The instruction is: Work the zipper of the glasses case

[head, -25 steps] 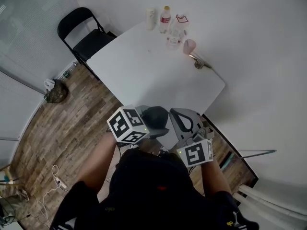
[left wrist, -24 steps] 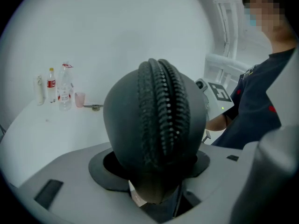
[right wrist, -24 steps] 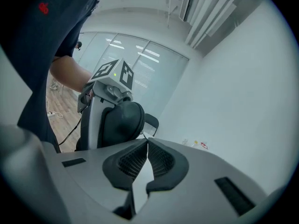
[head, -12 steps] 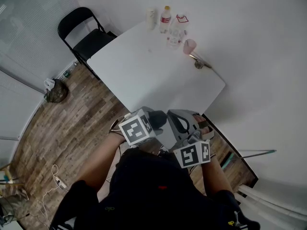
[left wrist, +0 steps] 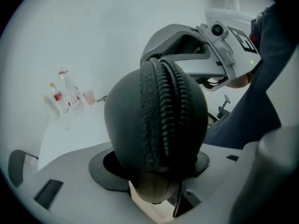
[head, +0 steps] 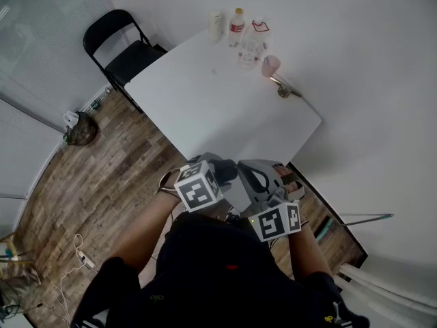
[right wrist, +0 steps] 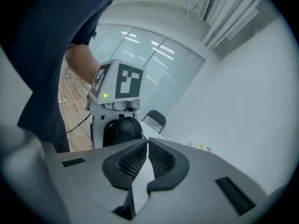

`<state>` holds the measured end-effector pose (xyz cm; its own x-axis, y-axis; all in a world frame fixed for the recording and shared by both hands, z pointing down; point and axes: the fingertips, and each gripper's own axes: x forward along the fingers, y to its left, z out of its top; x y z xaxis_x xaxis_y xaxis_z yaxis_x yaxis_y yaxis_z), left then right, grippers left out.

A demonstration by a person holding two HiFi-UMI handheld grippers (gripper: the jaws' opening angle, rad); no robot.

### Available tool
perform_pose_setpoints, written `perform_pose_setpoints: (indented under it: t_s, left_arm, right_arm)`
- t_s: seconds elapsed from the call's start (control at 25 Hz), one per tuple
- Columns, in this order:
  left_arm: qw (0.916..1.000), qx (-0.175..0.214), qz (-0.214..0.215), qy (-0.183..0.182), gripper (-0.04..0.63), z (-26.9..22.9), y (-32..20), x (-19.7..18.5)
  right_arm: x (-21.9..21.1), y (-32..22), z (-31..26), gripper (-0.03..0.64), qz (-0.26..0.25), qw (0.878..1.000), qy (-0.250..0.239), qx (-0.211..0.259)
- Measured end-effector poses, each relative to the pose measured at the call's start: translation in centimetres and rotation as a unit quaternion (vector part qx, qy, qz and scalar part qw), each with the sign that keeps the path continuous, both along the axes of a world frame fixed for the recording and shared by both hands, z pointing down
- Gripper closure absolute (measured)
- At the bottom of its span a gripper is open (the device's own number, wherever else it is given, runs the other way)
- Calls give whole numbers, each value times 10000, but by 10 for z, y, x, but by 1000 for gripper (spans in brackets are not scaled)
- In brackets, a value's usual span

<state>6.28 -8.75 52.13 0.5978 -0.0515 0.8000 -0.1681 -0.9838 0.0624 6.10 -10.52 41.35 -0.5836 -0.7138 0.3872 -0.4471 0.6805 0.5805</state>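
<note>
The black glasses case (left wrist: 156, 120) fills the left gripper view end-on, its zipper teeth running up the middle toward the camera. My left gripper (left wrist: 154, 183) is shut on the case's sides. In the head view the case (head: 222, 171) shows dark just beyond the left gripper's marker cube (head: 198, 186), near the table's front edge. My right gripper (right wrist: 145, 143) is shut, pads together, with its tips right beside the case (right wrist: 122, 130). Whether they pinch the zipper pull is hidden. From above, the right gripper (head: 242, 167) lies close to the case's right.
The white table (head: 225, 101) carries bottles and a cup (head: 235, 27), a pink cup (head: 271, 65) and a small metal object (head: 281, 89) at its far corner. A black folding chair (head: 119, 46) stands at the left. A bag (head: 80, 132) and cables (head: 82, 258) lie on the wood floor.
The left gripper with the case has sunk and rolled, its cube shifting right, closer to the right gripper. The right gripper has barely moved.
</note>
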Motion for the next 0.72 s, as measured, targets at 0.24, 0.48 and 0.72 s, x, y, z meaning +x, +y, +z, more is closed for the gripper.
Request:
perform_pose_setpoints:
  t_s: [0.24,0.48,0.72]
  left_arm:
    - [9847,1447,-552,804,322,-38,-41,5]
    - [9528,2796,-696,960,322,-75,-61,-2]
    - [9274,3668,-470,563,322,-85,-66,-5]
  right_arm:
    - [7,-8,-29,595,114,9717,-2222,-787]
    - [24,-4,-45,595,-118,7804,-5482,-3007]
    - [24,1,-45,514,-569,6082,-6769,-4107]
